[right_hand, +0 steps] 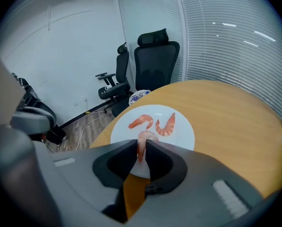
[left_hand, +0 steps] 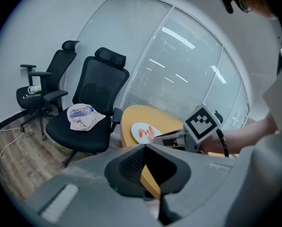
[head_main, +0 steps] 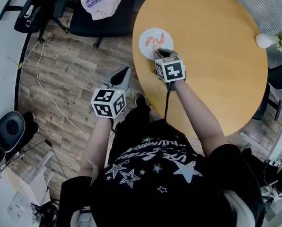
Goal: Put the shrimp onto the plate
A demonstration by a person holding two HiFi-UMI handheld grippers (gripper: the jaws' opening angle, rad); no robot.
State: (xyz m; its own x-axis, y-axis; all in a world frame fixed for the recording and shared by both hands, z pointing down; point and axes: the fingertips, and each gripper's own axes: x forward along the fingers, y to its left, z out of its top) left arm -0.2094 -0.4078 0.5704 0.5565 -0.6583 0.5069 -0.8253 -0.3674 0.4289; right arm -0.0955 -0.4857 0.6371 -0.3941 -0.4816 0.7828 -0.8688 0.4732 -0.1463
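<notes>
Your right gripper point(right_hand: 142, 146) has its fingers nearly together, pinching a pale pink curled shrimp point(right_hand: 142, 138) by one end, with the rest sticking out past the fingertips. The round white plate point(right_hand: 184, 135) lies beneath and just ahead of those fingertips, and two more orange-pink shrimp point(right_hand: 141, 121) rest on it just beyond them. The held one hangs over the plate's near rim, close to the edge of the round yellow wooden desk point(right_hand: 226, 108).

If you let go here, it could catch the rim and slide off toward the brown plank floor point(head_main: 70, 79), so carry it further forward first. If you drop too low, the fingers may shove the plate or the other shrimp.

Your left gripper point(head_main: 121, 74), fingers together and empty, hangs off the desk, well behind and left of the right fingers.
</notes>
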